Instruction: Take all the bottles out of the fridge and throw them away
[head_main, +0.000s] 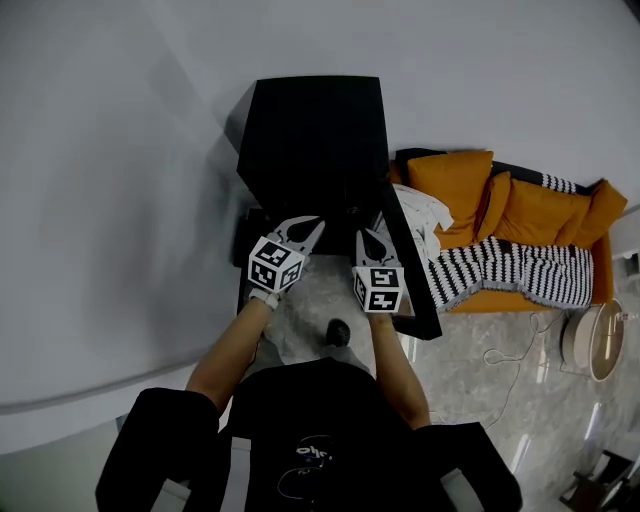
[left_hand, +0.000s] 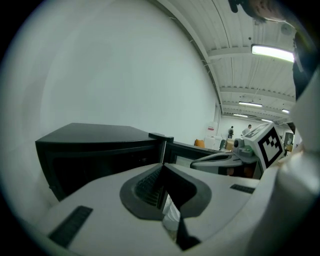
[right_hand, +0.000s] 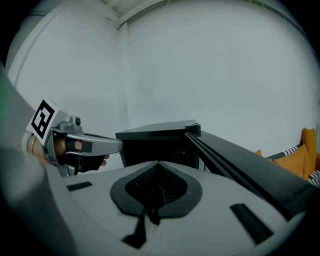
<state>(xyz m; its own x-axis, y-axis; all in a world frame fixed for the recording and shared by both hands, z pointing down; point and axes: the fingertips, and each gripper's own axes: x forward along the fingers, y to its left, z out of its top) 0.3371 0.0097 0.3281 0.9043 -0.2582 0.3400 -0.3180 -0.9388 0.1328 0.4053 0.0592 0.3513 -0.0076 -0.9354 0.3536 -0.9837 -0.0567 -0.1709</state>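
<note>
No bottles are showing. The fridge (head_main: 310, 140) is sitting in the upper middle of the head view, and its interior is too dark to tell where any bottle is lying or standing. Its door (head_main: 412, 275) is hanging open toward the right of the frame. The opening is facing both claws, just above them in the picture. The left gripper (head_main: 314, 227) and right gripper (head_main: 368, 237) are pointing into it side by side, about equally near. Each has its jaws closed together, gripping nothing.
</note>
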